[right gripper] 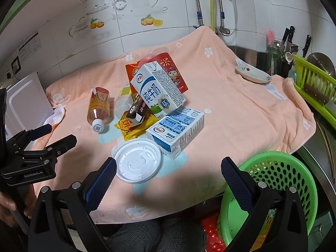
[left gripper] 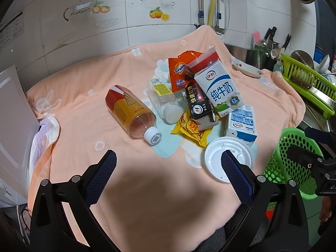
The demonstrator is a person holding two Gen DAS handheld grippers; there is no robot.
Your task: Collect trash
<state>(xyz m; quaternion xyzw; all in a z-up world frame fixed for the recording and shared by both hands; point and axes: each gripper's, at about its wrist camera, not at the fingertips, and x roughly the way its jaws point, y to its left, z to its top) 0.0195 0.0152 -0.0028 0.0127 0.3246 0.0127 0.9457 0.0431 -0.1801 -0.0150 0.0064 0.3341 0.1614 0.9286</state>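
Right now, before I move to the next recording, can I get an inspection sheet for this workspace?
Surface: peach flower-print towel covering the counter.
Job's things: white round plastic lid; blue-white milk carton lying flat; taller milk carton atop the pile; red-yellow labelled clear bottle; yellow wrapper; green perforated basket at the counter's edge.
Clutter: small dish.
Grippers: left gripper and right gripper empty, jaws apart.
Cables: yellow hose and metal hoses on the wall.
Surroundings: tiled wall, knives, green dish rack.
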